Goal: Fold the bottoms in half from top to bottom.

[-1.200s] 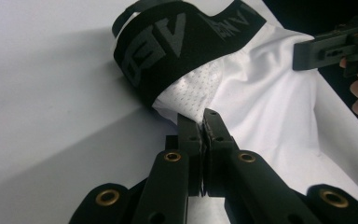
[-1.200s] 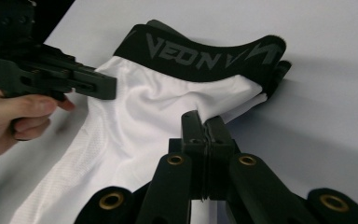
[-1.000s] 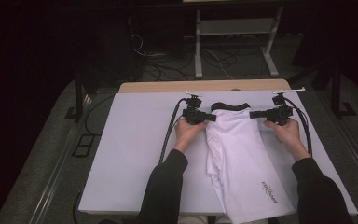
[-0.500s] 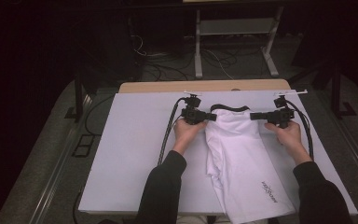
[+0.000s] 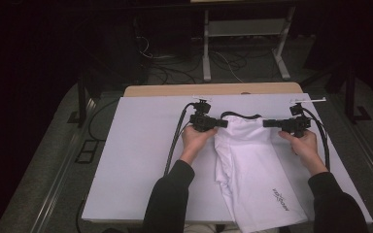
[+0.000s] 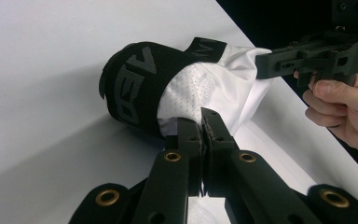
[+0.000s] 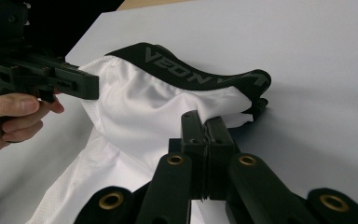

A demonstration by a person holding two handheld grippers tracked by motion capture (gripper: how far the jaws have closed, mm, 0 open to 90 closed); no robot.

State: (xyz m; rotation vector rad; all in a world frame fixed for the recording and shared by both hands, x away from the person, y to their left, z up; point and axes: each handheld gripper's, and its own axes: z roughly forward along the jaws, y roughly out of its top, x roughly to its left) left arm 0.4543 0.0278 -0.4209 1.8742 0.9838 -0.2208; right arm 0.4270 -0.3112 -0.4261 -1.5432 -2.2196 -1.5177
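White shorts (image 5: 252,162) with a black lettered waistband (image 5: 240,116) lie on the white table, legs toward the person. My left gripper (image 5: 223,123) is shut on the white fabric just under the waistband's left end (image 6: 204,116). At the right end, my right gripper (image 5: 267,123) is likewise shut on the fabric (image 7: 207,122). The two grippers point toward each other and hold the waist a little off the table. The waistband (image 6: 135,88) bulges between them. The right gripper (image 6: 284,63) faces the left gripper view, and the left gripper (image 7: 81,86) faces the right gripper view.
The white table cover (image 5: 136,160) has bare room left of the shorts. A wooden table edge (image 5: 175,90) runs along the far side. Black cables (image 5: 175,145) trail from both grippers. A metal stand (image 5: 243,34) is on the dark floor behind.
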